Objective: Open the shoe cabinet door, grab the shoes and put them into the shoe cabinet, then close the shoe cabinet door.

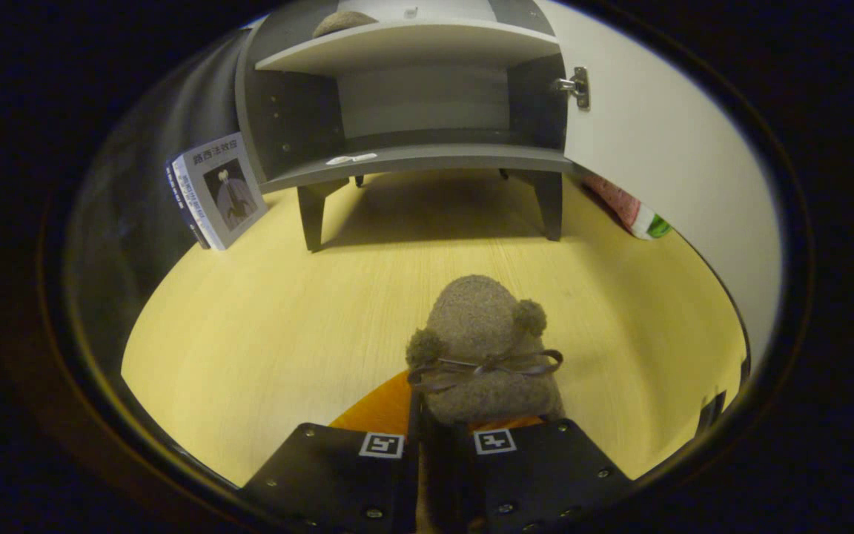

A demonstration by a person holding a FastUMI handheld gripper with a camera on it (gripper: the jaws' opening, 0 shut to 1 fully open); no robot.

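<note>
The shoe point(482, 348) is a small grey-brown felt slipper with two pompoms and a thin ribbon bow across its top, and it sits between the fingers of the gripper point(438, 437), which stand narrow and press on its heel from both sides. Its toe points forward, toward the shoe cabinet point(412, 96). Under the shoe, just ahead of the fingers, an orange patch point(379, 408) shows; I cannot tell what it is. The surface point(264, 334) is a pale yellow board with a fine wood grain, and it is bare around the shoe. Beyond it, well apart from the shoe, the cabinet stands on short dark legs. Its white door point(664, 163) is swung open to the right on a metal hinge point(577, 87). The lower compartment is open with nothing large in it; a small white sticker point(351, 159) lies on the front edge of its floor. On the upper shelf a second shoe point(344, 22) of the same grey-brown felt rests at the left. A book point(216, 190) leans against the dark wall, left of the cabinet. Right of the cabinet, below the door, lies a pink, white and green object point(631, 210).
</note>
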